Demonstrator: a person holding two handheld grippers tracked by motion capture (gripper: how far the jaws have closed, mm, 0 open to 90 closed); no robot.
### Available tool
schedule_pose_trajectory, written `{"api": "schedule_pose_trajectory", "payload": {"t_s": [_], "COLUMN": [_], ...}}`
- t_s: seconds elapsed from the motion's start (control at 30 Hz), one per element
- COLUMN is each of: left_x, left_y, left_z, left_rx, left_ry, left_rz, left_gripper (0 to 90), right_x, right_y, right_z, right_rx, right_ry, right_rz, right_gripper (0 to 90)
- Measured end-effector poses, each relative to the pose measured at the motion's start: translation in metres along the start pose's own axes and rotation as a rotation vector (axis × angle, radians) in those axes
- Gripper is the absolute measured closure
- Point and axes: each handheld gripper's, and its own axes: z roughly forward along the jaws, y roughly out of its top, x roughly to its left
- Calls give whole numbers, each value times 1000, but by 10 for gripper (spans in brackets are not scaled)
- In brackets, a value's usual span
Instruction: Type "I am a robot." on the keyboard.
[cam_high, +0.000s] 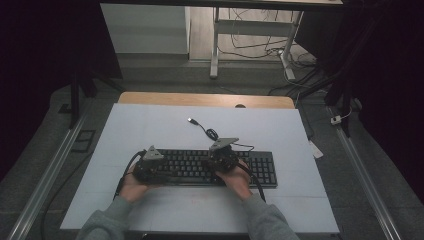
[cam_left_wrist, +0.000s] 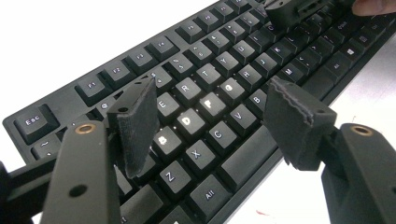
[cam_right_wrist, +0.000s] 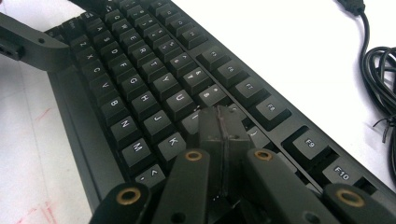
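Note:
A black keyboard (cam_high: 200, 167) lies across the middle of the white table top (cam_high: 150, 130), its cable (cam_high: 207, 131) curling away behind it. My left gripper (cam_high: 150, 165) hovers over the keyboard's left end; in the left gripper view its jaws stand wide open (cam_left_wrist: 215, 123) above the lit letter keys (cam_left_wrist: 187, 120), holding nothing. My right gripper (cam_high: 222, 155) sits over the keyboard's middle. In the right gripper view its jaws are pressed together (cam_right_wrist: 223, 122), tips resting on or just above the keys (cam_right_wrist: 154, 93) near the letter row. The other gripper's arm (cam_right_wrist: 28, 44) shows at the upper left there.
The USB plug (cam_high: 191, 120) lies loose on the table behind the keyboard, with coiled cable (cam_right_wrist: 380, 79) to the right. A wooden strip (cam_high: 205, 100) borders the table's far edge. Desk legs and floor cables (cam_high: 250, 45) stand beyond. Bare table surrounds the keyboard.

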Motion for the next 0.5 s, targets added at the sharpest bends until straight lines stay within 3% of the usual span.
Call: {"api": "schedule_pose_trajectory", "payload": {"t_s": [0.3, 0.5], "left_x": [1, 1], "left_y": [0, 0], "left_z": [0, -2], "left_rx": [3, -3], "left_ry": [5, 10], "left_rz": [4, 0], "left_gripper": [351, 350], "right_x": [4, 6], "right_y": [0, 3], "right_z": [4, -6], "right_rx": [18, -46], "right_ry": [-33, -26], "right_rz": [-29, -22], "right_gripper": [898, 898]}}
